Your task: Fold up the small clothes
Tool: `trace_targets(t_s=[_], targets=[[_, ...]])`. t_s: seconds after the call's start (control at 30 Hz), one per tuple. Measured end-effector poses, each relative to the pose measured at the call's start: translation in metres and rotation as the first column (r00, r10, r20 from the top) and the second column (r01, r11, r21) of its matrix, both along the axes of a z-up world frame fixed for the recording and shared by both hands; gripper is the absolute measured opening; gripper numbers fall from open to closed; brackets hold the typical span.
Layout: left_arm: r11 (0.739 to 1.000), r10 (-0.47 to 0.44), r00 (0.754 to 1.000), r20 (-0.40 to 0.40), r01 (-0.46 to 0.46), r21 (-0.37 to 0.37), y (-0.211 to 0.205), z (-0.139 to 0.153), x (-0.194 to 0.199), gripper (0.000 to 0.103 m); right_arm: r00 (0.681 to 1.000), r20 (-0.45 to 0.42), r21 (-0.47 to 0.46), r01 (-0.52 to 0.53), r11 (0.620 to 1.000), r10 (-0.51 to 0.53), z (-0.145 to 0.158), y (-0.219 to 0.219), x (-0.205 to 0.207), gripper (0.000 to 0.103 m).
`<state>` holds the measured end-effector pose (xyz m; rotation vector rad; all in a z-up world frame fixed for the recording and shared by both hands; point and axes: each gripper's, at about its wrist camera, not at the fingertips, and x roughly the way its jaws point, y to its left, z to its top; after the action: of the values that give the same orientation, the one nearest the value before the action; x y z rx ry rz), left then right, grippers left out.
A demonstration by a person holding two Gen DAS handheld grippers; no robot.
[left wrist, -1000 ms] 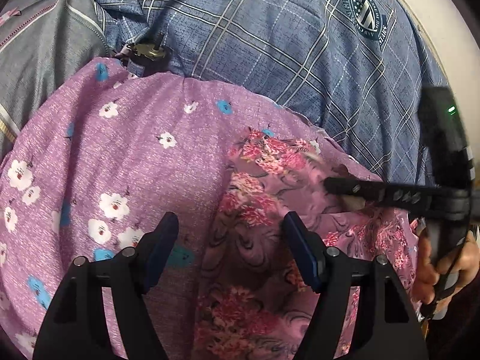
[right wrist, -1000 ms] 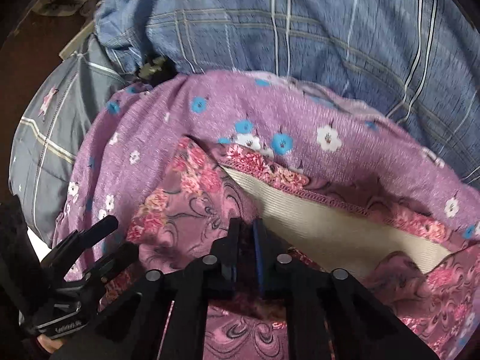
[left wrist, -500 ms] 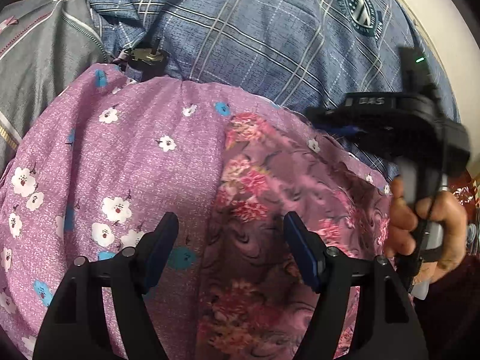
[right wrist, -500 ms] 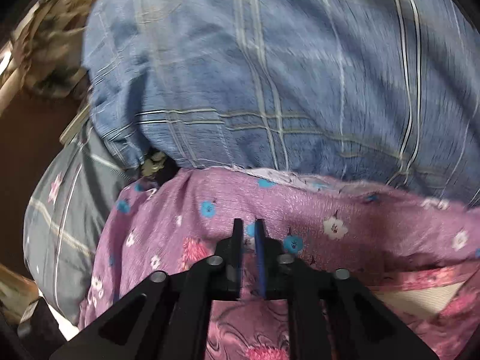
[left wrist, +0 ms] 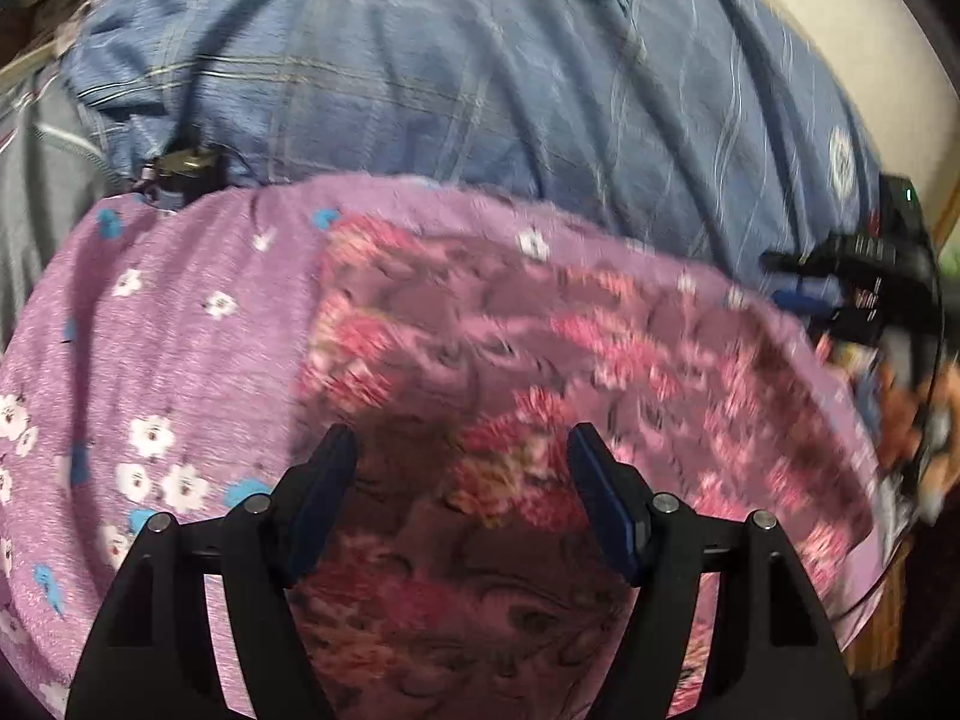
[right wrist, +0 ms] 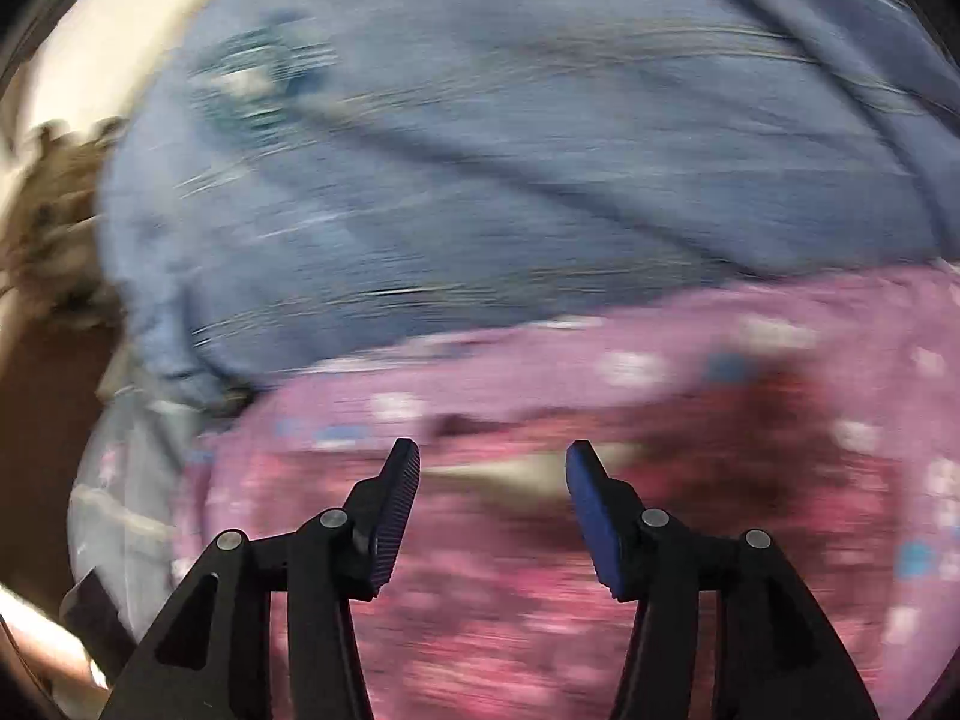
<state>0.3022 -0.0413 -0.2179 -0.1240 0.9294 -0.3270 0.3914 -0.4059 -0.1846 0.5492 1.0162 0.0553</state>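
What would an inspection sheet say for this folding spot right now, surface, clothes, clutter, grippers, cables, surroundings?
Surface: blue plaid fabric covers it.
Job's things: pink rose-print garment lying on the lilac cloth with white flowers.
Clutter: grey striped fabric at left; small dark metal object at the lilac cloth's edge.
Grippers: left gripper open, nothing pinched; right gripper opening, nothing between its jaws.
Cables: nothing seen.
Surroundings: cream wall; picture blurred.

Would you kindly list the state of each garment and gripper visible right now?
Pink floral garment: folded over, lying on the purple cloth.
Purple flowered cloth: spread flat.
Blue plaid shirt: lying rumpled behind.
Left gripper: open, empty.
Right gripper: jaws opening, nothing between them.
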Motion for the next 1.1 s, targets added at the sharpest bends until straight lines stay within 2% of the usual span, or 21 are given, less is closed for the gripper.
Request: trace_targets(t_s=[0.07, 0.13, 0.2, 0.3, 0.37, 0.4, 0.47, 0.6, 0.7, 0.77, 0.83, 0.9, 0.93, 1.03, 1.1], targets=[[1.000, -0.002, 1.000, -0.017, 0.003, 0.030, -0.006, -0.005, 0.002, 0.072, 0.997, -0.053, -0.006, 0.060, 0.998, -0.060, -0.008, -0.022, 0.005, 0.054], [0.999, 0.009, 1.000, -0.030, -0.008, 0.041, -0.008, -0.010, 0.006, 0.072, 0.990, -0.115, -0.028, 0.076, 0.997, -0.079, -0.021, -0.033, 0.016, 0.054], [0.999, 0.018, 0.999, -0.034, -0.016, 0.038, -0.008, -0.010, 0.009, 0.073, 0.984, -0.155, 0.011, 0.085, 0.996, -0.082, -0.036, -0.034, 0.026, 0.054], [0.999, 0.021, 0.999, -0.037, -0.019, 0.043, -0.011, -0.011, 0.011, 0.073, 0.968, -0.225, -0.017, 0.113, 0.993, -0.114, -0.055, -0.026, 0.040, 0.053], [0.999, 0.020, 0.999, -0.041, -0.019, 0.044, -0.011, -0.013, 0.014, 0.073, 0.959, -0.249, -0.049, 0.129, 0.990, -0.137, -0.066, -0.022, 0.046, 0.047], [0.999, 0.020, 0.999, -0.043, -0.018, 0.044, -0.012, -0.013, 0.015, 0.073, 0.954, -0.256, -0.068, 0.141, 0.988, -0.154, -0.071, -0.023, 0.048, 0.033], [0.999, 0.019, 0.999, -0.047, -0.017, 0.037, -0.010, -0.014, 0.017, 0.074, 0.955, -0.238, -0.078, 0.161, 0.984, -0.175, -0.074, -0.022, 0.050, 0.000], [0.999, 0.025, 0.998, -0.054, -0.024, 0.021, -0.008, -0.013, 0.016, 0.074, 0.964, -0.082, -0.029, 0.252, 0.967, -0.254, -0.050, -0.039, 0.038, 0.000], [0.999, 0.026, 0.998, -0.052, -0.024, 0.025, -0.008, -0.013, 0.016, 0.074, 0.968, -0.091, 0.026, 0.238, 0.971, -0.235, -0.048, -0.044, 0.039, 0.000], [0.999, 0.028, 0.998, -0.052, -0.027, 0.025, -0.008, -0.013, 0.017, 0.074, 0.979, -0.135, 0.077, 0.165, 0.983, -0.153, -0.049, -0.042, 0.040, 0.005], [0.999, 0.030, 0.998, -0.050, -0.028, 0.028, -0.009, -0.014, 0.016, 0.074, 0.968, -0.193, 0.070, 0.176, 0.982, -0.160, -0.050, -0.042, 0.039, 0.016], [0.999, 0.028, 0.998, -0.048, -0.027, 0.030, -0.009, -0.014, 0.015, 0.074, 0.968, -0.205, 0.088, 0.167, 0.982, -0.146, -0.052, -0.045, 0.035, 0.054], [0.999, 0.028, 0.998, -0.052, -0.026, 0.033, -0.009, -0.014, 0.015, 0.074, 0.966, -0.216, 0.088, 0.160, 0.983, -0.138, -0.052, -0.047, 0.029, 0.061], [0.999, 0.024, 0.998, -0.064, -0.022, 0.029, -0.007, -0.009, 0.008, 0.074, 0.973, -0.209, 0.061, 0.109, 0.992, -0.094, -0.051, -0.039, 0.007, 0.063], [0.999, 0.019, 0.999, -0.048, -0.018, 0.034, -0.005, -0.004, 0.001, 0.074, 0.979, -0.197, 0.044, 0.057, 0.997, -0.047, -0.055, -0.029, 0.000, 0.059]])
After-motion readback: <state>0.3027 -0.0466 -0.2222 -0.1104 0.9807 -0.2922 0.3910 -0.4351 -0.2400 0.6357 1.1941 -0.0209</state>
